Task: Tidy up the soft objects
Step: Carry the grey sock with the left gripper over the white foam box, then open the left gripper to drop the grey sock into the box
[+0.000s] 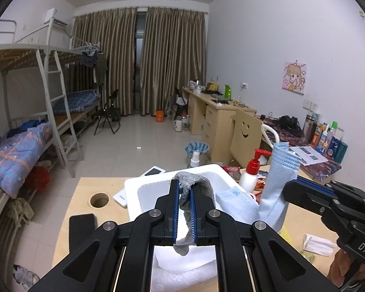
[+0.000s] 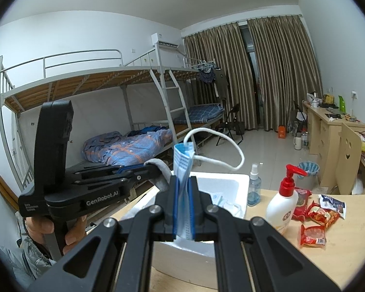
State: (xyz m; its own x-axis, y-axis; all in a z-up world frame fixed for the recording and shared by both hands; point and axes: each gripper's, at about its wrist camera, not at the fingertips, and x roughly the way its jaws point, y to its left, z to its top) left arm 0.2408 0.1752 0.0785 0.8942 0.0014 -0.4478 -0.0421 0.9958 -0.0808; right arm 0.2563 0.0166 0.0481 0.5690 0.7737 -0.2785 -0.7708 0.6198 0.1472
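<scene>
In the left wrist view, the left gripper [image 1: 184, 194] has its blue-padded jaws pinched tight on a grey sock [image 1: 192, 189], a knitted, limp thing that folds over the fingertips and dangles down between the jaws above the white foam box [image 1: 133, 187]. Inside that box, to the right of the sock, lies a crumpled light-blue face mask [image 1: 233, 202]. Just right of the box, the right gripper [image 1: 301, 189] comes in from the side holding a second light-blue face mask [image 1: 277, 182] upright, its white ear loop standing up at the top; this mask partly hides the red-pump lotion bottle [image 1: 250, 170] behind the box. A white phone [image 1: 155, 171] lies at the box's far left corner. In the right wrist view, the right gripper [image 2: 184, 189] is clamped shut on the folded mask [image 2: 182, 163], a pleated blue strip rising from between the pads with its ear loop [image 2: 221, 143] arching to the right, over the foam box [image 2: 241, 185]. Left of the box, a hand [image 2: 60, 228] grips the left gripper [image 2: 158, 170], the sock [image 2: 161, 170] draped at its tip. Right of the box stand a clear spray bottle [image 2: 253, 187] and the lotion bottle [image 2: 283, 199], then red snack packets [image 2: 312, 234] on the wooden table [image 2: 340, 255].
</scene>
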